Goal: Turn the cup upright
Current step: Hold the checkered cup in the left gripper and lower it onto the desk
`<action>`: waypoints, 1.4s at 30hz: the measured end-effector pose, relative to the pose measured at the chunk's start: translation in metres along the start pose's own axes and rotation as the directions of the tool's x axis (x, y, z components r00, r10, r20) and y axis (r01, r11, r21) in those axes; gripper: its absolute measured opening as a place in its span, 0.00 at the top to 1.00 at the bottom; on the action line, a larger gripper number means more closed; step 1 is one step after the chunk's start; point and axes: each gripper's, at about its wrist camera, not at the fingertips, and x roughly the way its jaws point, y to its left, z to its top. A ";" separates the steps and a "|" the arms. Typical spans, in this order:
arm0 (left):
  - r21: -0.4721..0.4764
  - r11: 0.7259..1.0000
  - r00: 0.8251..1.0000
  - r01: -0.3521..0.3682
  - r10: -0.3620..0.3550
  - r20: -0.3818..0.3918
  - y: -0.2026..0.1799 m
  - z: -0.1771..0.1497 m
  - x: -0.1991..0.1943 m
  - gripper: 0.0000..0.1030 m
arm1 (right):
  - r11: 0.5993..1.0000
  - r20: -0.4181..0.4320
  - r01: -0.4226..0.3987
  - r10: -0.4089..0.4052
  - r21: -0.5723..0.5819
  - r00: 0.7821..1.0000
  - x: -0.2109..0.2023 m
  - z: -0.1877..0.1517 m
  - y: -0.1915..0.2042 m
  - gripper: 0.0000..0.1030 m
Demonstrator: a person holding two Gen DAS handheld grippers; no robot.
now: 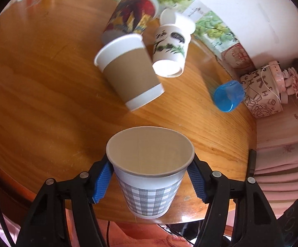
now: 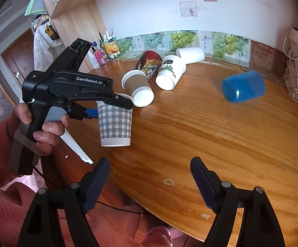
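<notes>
Your left tool [image 2: 99, 111] is pinching the checked cup [image 1: 149, 177] just under its rim, one blue pad on each side. The cup's mouth points up, so the turn looks done. The cup sits near the front edge of the tabletop [image 2: 190, 135]. From the right wrist view its base seems to be at the wood or just above it; I cannot tell if it is really resting there.

That is the first thing that could go wrong. If you let go while the base hangs in the air or is tipped, the cup could drop, wobble and fall over. It is so near the edge that it could roll off.

The cup is thin paper. If you squeeze too hard, the wall could dent. If you pull the left tool away before the pads open all the way, a pad could catch the rim and drag the cup over.

Behind the checked cup lies the brown cup [image 2: 137, 88], close by. Behind that lie the red cup [image 2: 150, 62] and two white cups [image 2: 170, 74]. If you push forward, you could bump them. The blue cup [image 2: 243, 86] lies well apart to the right.

Your right tool [image 2: 150, 179] is spread wide and holds nothing, in front of the checked cup.
</notes>
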 end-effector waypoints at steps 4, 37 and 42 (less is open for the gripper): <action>0.077 0.997 0.994 -0.022 0.013 0.113 -0.016 0.002 -0.009 0.32 | 1.000 0.006 -0.023 0.023 -0.005 1.000 0.000 0.000 -0.002 0.21; 0.250 0.952 0.899 -0.174 0.050 0.436 -0.041 -0.026 0.020 0.30 | 0.998 0.015 -0.036 0.035 0.043 0.999 -0.003 -0.008 -0.037 0.21; 0.271 0.943 0.906 -0.194 0.066 0.418 -0.039 -0.028 0.023 0.30 | 0.998 0.007 -0.045 0.045 0.043 0.999 0.000 -0.007 -0.036 0.21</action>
